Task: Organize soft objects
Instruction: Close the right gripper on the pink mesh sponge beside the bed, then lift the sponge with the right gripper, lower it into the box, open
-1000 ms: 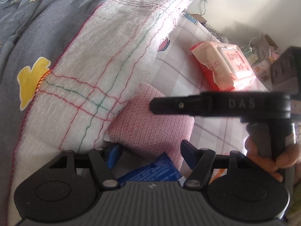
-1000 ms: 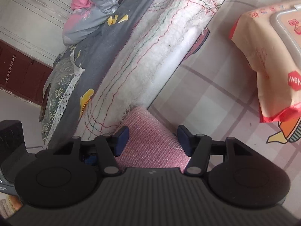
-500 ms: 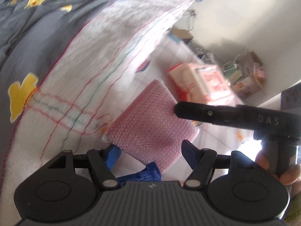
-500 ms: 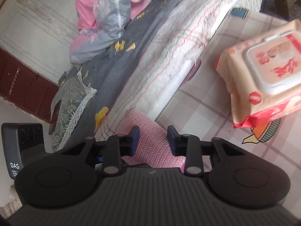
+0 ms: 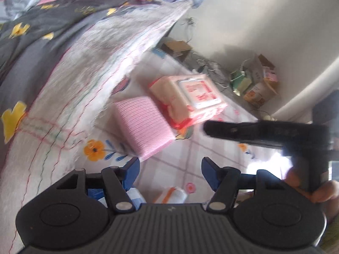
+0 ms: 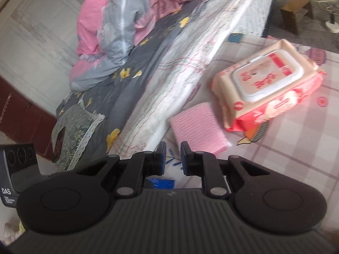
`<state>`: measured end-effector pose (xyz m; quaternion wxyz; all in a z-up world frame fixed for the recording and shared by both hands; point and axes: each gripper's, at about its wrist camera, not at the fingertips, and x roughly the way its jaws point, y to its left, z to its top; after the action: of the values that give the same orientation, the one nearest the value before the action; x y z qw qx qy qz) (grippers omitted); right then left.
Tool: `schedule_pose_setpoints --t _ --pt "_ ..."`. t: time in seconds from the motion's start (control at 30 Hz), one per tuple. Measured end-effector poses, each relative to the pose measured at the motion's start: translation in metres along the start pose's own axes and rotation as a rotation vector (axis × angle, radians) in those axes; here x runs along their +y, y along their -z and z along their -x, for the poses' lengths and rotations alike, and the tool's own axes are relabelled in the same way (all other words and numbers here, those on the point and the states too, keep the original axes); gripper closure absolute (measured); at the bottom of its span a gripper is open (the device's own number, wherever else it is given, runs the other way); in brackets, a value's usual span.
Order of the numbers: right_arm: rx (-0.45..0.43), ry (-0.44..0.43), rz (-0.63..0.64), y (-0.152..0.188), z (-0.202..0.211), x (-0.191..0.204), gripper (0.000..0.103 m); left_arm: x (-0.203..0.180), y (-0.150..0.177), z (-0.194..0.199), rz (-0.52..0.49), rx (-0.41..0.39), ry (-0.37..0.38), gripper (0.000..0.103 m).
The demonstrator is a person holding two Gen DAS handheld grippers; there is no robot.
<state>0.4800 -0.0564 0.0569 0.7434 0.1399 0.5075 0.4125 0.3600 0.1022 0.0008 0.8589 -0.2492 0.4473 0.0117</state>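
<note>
Hovering above the checked mat (image 5: 182, 160), the left gripper (image 5: 170, 172) has its 2 blue fingers spread wide with nothing between them, while the right gripper (image 6: 173, 155) has its fingers drawn almost together, a thin gap left and nothing in it. Below them, at the frame edge, lie a blue packet (image 6: 161, 183) and a white roll (image 5: 175, 194). Farther off, the pink cloth (image 5: 144, 127) lies flat and folded on the mat, tucked just beside the wet-wipes pack (image 6: 267, 86) and the white quilt's edge (image 5: 70, 97), likely to group the soft items in 1 spot. Compared with 0.5 s ago, both grippers have pulled back and risen: the cloth then sat right at the fingertips, and now lies clear of them.
</note>
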Motion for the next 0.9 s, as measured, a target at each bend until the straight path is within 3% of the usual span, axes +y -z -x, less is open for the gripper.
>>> schedule_pose_setpoints --t 0.23,0.4,0.53,0.9 --pt "0.046 0.095 0.005 -0.020 -0.044 -0.011 0.060 0.016 -0.017 -0.042 0.007 0.062 -0.077 0.039" --pt "0.119 0.141 -0.041 -0.034 -0.097 -0.028 0.060 0.024 -0.033 -0.076 0.005 0.135 -0.106 0.039" --pt "0.151 0.126 -0.076 -0.032 -0.123 -0.032 0.060 0.027 -0.039 -0.097 -0.006 0.168 -0.135 0.039" --pt "0.167 0.089 -0.099 -0.024 -0.116 -0.022 0.062 0.015 -0.038 -0.088 -0.031 0.158 -0.155 0.041"
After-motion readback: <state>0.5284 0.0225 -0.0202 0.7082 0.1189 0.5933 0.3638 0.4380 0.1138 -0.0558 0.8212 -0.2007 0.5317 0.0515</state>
